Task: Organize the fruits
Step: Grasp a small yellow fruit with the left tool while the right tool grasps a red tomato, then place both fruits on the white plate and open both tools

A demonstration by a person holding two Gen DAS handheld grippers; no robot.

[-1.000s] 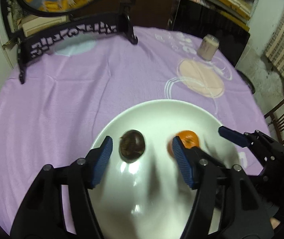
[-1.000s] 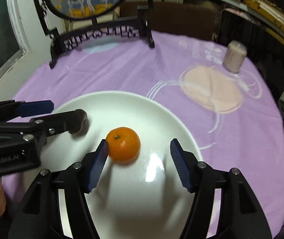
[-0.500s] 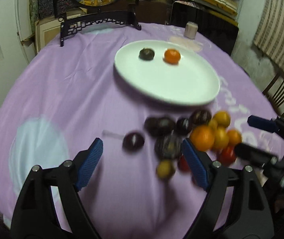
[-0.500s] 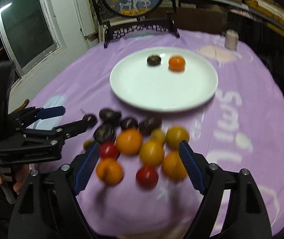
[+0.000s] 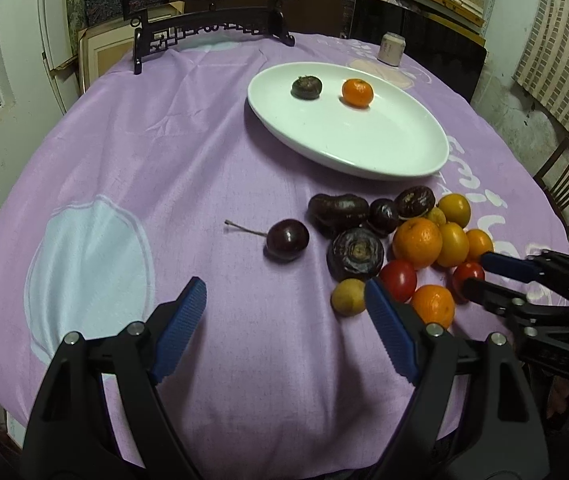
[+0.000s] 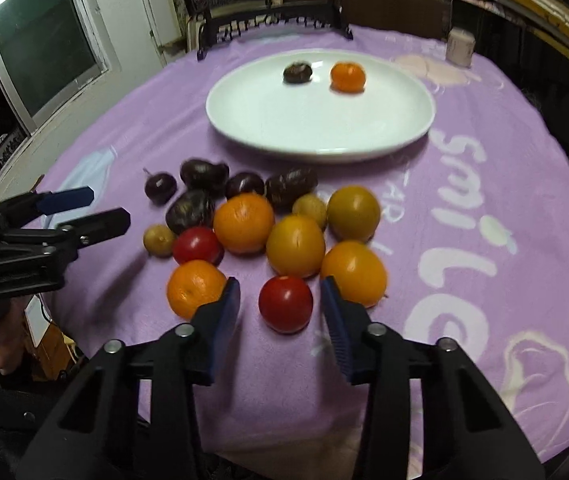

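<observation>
A white plate (image 5: 384, 148) (image 6: 324, 128) holds a dark fruit (image 5: 306, 87) (image 6: 297, 73) and an orange (image 5: 358, 93) (image 6: 347, 76). Near the table's front lies a pile of loose fruit: dark fruits (image 5: 355, 254), oranges (image 5: 418, 242) (image 6: 243, 222), yellow fruits (image 6: 295, 245) and red tomatoes (image 5: 398, 280). My left gripper (image 5: 284, 332) is open and empty, near a dark cherry (image 5: 287, 239). My right gripper (image 6: 280, 320) is open, its jaws on either side of a red tomato (image 6: 285, 303) without touching it.
The round table wears a purple cloth (image 5: 164, 152). A dark carved stand (image 5: 212, 32) with a round painted panel stands at the far edge. A small beige cup (image 5: 391, 49) sits at the far right. A wooden chair (image 5: 568, 184) is beside the table on the right.
Both grippers have drawn back from the plate to the front fruit pile, leaving the dark fruit and orange there. The right gripper's jaws have narrowed around the red tomato.
</observation>
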